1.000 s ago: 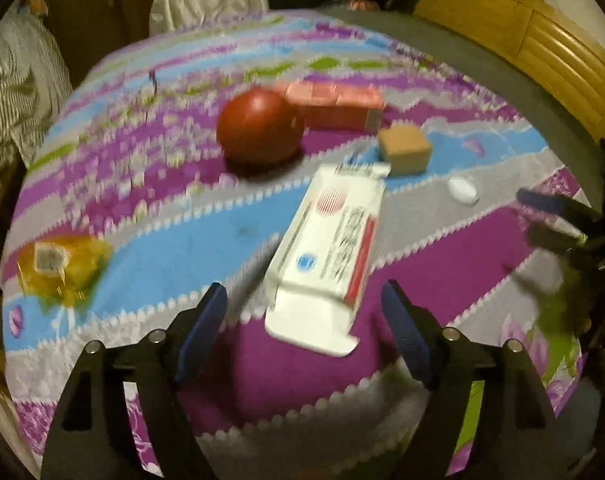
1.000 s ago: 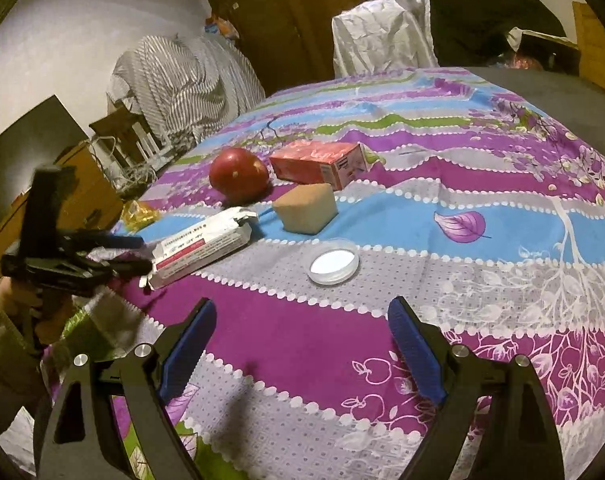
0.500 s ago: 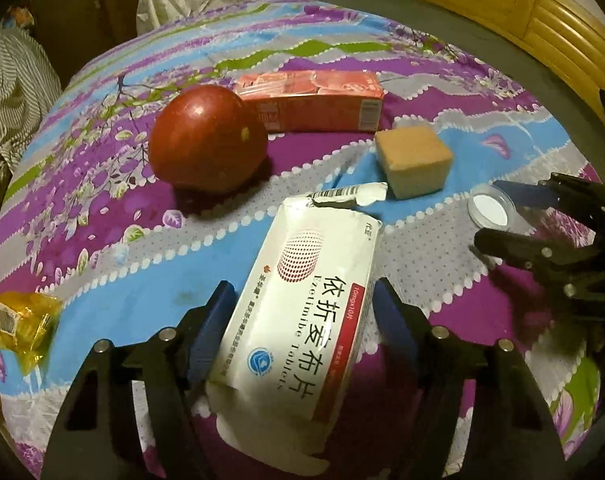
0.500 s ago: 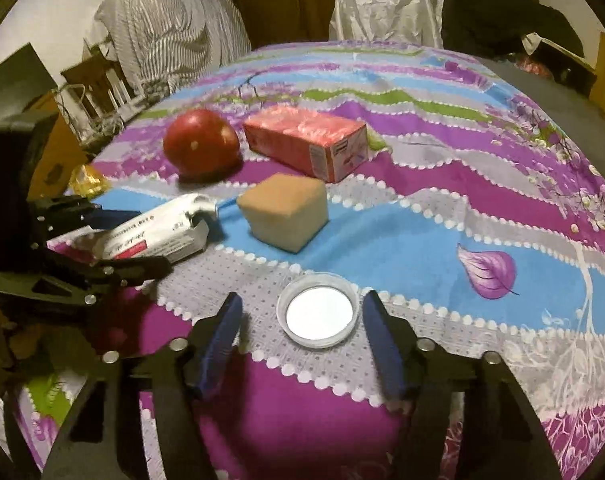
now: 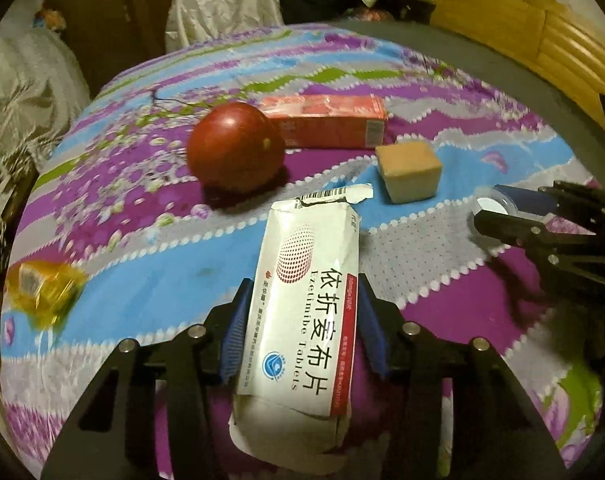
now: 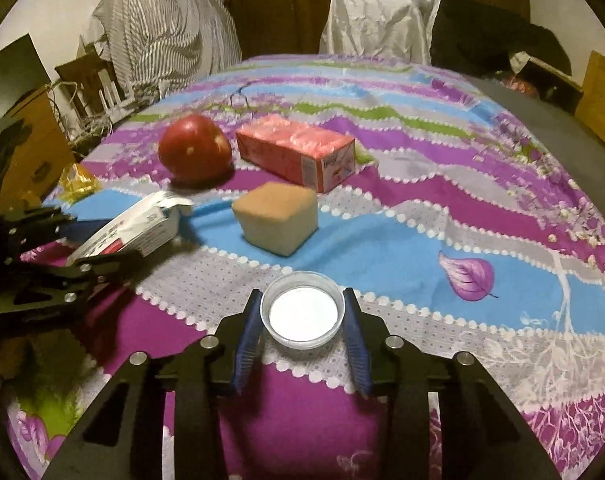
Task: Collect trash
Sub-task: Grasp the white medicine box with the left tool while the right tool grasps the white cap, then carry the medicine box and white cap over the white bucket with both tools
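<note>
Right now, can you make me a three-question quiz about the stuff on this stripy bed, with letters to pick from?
1. Where is the brown cube?
A. in front of the orange-red box
B. on the red ball
C. on the floor

2. What colour is the round lid?
A. green
B. white
C. black

3. What sits between the left gripper jaws?
A. the ball
B. nothing
C. the white tablet box

Answers: 1 A, the cube lies nearer the camera than the box. 2 B, it shows white between the closing right gripper jaws. 3 C, the closing jaws flank its sides.
</note>
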Available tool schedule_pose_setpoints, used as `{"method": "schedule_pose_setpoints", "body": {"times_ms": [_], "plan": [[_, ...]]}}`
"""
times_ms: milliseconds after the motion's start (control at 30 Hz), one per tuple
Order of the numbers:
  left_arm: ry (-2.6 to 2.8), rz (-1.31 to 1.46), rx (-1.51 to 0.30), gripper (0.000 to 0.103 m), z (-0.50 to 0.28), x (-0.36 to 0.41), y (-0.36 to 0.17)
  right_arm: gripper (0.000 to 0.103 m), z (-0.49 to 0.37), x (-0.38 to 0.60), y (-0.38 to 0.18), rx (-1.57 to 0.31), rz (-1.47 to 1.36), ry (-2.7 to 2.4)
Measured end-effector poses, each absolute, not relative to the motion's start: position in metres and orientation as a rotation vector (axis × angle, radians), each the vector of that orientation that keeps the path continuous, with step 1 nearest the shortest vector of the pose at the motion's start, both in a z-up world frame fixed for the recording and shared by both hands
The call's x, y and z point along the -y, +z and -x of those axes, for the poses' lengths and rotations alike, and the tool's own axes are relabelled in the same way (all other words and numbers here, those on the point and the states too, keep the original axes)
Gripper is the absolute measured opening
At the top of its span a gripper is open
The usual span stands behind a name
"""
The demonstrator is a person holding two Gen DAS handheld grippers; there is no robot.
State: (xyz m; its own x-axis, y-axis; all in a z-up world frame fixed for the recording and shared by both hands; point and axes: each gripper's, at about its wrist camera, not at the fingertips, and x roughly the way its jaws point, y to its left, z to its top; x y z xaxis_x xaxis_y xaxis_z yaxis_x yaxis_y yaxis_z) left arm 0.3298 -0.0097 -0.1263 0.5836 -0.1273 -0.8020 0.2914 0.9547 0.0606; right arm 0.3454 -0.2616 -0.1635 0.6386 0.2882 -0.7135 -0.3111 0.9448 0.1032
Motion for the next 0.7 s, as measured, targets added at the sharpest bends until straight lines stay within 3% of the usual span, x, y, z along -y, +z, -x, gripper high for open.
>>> {"method": "schedule_pose_setpoints", "body": {"times_ms": [700], "plan": [[0.038, -0.012, -0.383, 0.052, -0.156, -0.023, 0.001, 0.041, -0.156, 0.241, -0.031, -0.307, 0.014, 0.212]]}}
